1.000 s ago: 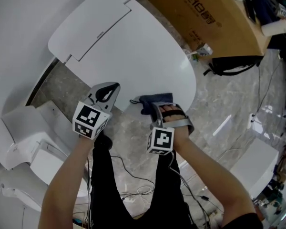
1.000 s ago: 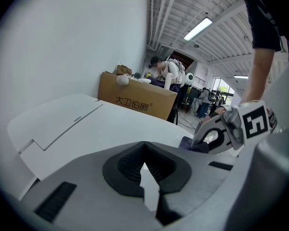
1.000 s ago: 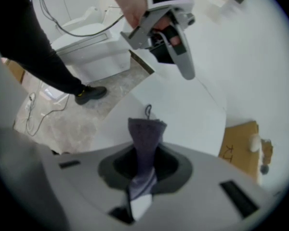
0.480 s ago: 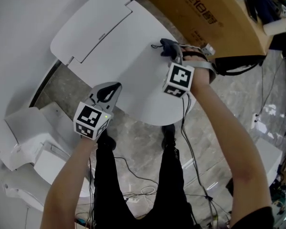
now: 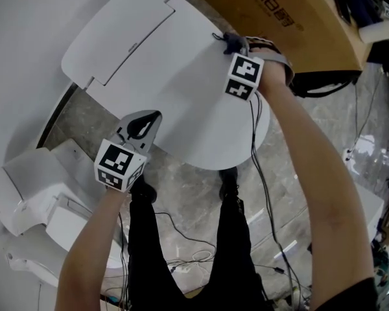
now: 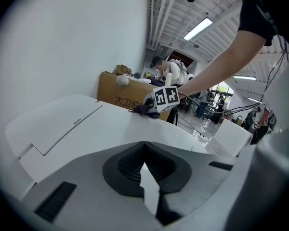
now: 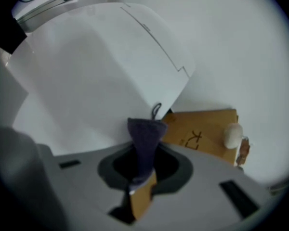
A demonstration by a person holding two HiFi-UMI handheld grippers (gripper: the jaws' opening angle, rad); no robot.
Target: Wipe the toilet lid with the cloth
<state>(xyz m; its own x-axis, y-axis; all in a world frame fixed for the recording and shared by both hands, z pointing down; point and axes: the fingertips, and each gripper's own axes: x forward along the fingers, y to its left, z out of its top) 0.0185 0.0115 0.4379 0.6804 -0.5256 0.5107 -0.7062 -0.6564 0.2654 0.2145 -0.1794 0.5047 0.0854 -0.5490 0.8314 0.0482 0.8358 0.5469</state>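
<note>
The right gripper (image 5: 240,46) is clenched on a dark cloth (image 5: 230,40). A bunched fold sticks out past the jaws and meets the white toilet lid (image 5: 181,89) at its far right edge, just beside a cardboard box (image 5: 292,18). The left gripper (image 5: 141,123) hovers near the lid's front rim, jaws together with nothing between them.

To wipe well from here, the cloth should be pressed flat, not dragged on its tip. The strokes should overlap as they run back across the lid, and the gripper should stay clear of the box.

The box carries dark printed characters that seem to begin "大卫". The rest cannot be read.
</note>
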